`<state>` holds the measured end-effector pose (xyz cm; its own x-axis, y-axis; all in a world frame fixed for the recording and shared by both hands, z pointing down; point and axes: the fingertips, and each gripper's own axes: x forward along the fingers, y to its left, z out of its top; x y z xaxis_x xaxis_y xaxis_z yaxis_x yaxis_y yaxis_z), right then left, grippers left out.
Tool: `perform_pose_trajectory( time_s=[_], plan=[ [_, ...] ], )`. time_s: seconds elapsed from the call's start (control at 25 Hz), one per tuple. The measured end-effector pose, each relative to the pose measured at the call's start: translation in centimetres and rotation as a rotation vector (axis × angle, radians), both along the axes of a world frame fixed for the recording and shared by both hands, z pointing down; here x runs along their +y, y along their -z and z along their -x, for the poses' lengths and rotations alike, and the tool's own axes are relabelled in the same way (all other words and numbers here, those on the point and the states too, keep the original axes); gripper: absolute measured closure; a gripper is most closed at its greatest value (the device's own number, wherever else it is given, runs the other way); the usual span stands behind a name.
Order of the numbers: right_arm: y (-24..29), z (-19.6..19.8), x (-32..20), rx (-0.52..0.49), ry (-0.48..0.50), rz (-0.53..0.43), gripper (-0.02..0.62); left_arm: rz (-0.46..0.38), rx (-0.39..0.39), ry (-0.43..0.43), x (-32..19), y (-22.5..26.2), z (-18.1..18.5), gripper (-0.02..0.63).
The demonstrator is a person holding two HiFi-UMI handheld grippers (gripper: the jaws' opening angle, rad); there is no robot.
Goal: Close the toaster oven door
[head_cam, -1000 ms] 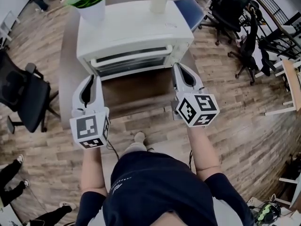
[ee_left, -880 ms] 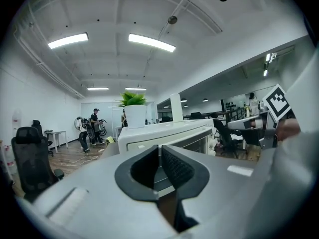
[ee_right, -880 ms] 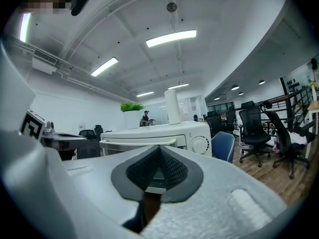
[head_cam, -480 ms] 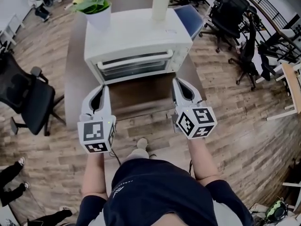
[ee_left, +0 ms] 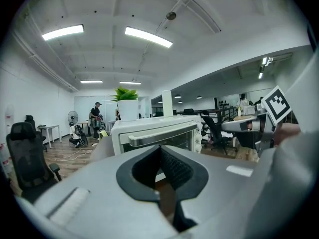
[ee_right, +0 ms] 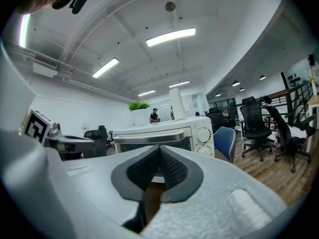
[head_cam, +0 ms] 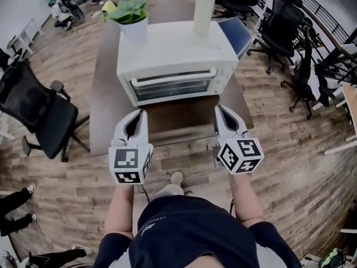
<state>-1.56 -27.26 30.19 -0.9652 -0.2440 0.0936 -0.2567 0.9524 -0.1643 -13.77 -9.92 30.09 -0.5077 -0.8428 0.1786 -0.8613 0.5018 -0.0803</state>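
White plant pot atop toaster oven

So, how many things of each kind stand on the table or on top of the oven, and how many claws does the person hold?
toaster oven: 1
potted plant: 1
white cylinder: 1
claws: 2, the left claw and the right claw
Total: 5
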Motion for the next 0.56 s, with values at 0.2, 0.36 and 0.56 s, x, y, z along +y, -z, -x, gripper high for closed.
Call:
perform_pose_trajectory(
  time_s=[0.2,0.36,0.56],
  plan=[
    [0.4,-0.2,0.1,-0.008,0.010,0.001,0.594,0.010,0.014,-0.011,-0.3,-0.1,-0.5,0.604],
    [0.5,-0.5,0.1,-0.016,0.014,0.003,0.594,0.024,0.013,-0.016,-0.7,-0.1,-0.9,0.603],
    [0.4,-1.4,0.1,-0.022,0.011,0.005,0.594,0.047,-0.012,-0.040,-1.3,-0.2,-1.8,0.582]
  ],
)
